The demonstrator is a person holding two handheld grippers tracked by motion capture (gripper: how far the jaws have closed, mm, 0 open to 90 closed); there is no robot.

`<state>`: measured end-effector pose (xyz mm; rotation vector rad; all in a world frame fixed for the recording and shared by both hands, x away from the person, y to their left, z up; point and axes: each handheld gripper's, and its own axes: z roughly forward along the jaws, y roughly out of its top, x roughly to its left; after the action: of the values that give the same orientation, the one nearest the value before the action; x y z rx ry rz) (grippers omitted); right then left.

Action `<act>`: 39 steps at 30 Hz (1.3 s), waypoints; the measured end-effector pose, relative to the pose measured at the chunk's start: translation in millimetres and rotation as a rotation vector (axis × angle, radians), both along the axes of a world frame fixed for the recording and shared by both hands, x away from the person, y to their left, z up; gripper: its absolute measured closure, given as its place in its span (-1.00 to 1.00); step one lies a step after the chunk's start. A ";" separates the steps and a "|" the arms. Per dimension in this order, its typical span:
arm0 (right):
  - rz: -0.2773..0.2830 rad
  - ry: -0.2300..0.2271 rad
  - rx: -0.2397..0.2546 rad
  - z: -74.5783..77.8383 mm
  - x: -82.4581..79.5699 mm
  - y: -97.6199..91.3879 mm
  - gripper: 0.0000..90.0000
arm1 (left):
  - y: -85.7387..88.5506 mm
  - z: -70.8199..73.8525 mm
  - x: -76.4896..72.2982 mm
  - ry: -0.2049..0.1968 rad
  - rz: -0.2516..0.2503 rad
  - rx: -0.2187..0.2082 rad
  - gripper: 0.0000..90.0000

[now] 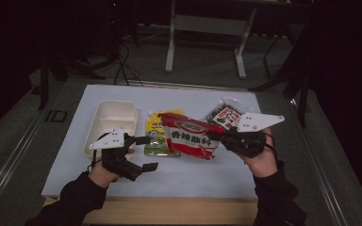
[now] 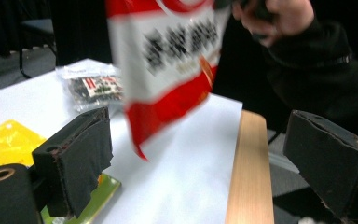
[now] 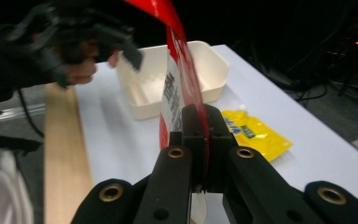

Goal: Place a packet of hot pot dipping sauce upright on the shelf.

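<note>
My right gripper (image 1: 215,137) is shut on one edge of a red and white pouch (image 1: 188,135) with black characters and holds it above the white mat. In the right gripper view the jaws (image 3: 199,135) clamp the pouch's edge (image 3: 185,70), which rises from them. My left gripper (image 1: 146,153) stands open just left of the pouch, nothing between its fingers. In the left gripper view its two black pads (image 2: 81,154) stand wide apart, and the pouch (image 2: 168,60) hangs beyond them, blurred. A yellow pouch (image 1: 154,128) lies flat under the red one.
A white rectangular container (image 1: 134,114) stands at the mat's left, behind my left gripper. A dark snack packet (image 1: 224,115) lies at the back right. The white mat (image 1: 193,174) ends at a wooden table edge (image 1: 169,212) near the person.
</note>
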<state>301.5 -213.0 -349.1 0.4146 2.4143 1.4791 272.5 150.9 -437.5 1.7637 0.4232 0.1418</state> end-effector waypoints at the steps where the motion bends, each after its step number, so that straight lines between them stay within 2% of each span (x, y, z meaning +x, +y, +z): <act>1: -0.001 -0.003 0.000 1.4 2.7 1.0 1.00 | -0.6 -1.9 -2.0 -0.002 0.002 0.004 -0.81; 4: -0.004 -0.001 0.008 3.9 8.3 3.1 1.00 | -1.3 -6.1 -5.4 0.000 0.003 0.010 -0.81; 7: -0.008 -0.001 0.011 7.6 18.5 8.1 1.00 | -2.9 -15.0 -12.0 0.007 -0.003 0.037 -0.81; 12: -0.014 -0.003 0.023 11.8 30.8 16.0 1.00 | -6.9 -31.6 -18.2 0.052 -0.015 0.053 -0.82; 16: -0.010 -0.002 0.023 13.2 38.2 22.3 1.00 | -7.4 -40.1 -22.8 0.061 -0.004 0.057 -0.82; 17: -0.014 -0.006 0.018 13.7 40.5 24.9 1.00 | -7.6 -46.3 -25.4 0.075 0.004 0.063 -0.82; 19: -0.008 -0.007 0.015 14.1 48.2 33.3 1.00 | -8.5 -52.3 -27.8 0.086 0.023 0.076 -0.89; 21: -0.006 -0.005 0.012 14.3 54.0 38.9 1.00 | -8.2 -57.5 -29.6 0.099 0.020 0.077 -0.92; 24: 0.001 -0.001 0.019 14.8 61.5 47.7 1.00 | -7.6 -62.4 -32.3 0.091 0.023 0.093 -0.92; 29: 0.018 0.002 0.018 17.1 72.9 62.8 1.00 | -3.7 -66.7 -33.3 0.075 0.039 0.093 -0.92; 39: 0.036 -0.002 0.049 19.4 93.5 93.2 1.00 | -1.8 -74.0 -33.9 0.030 0.060 0.094 -0.92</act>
<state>394.9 -119.8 -329.7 0.3821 2.4004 1.5565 238.6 149.0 -511.4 1.8483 0.4980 0.1805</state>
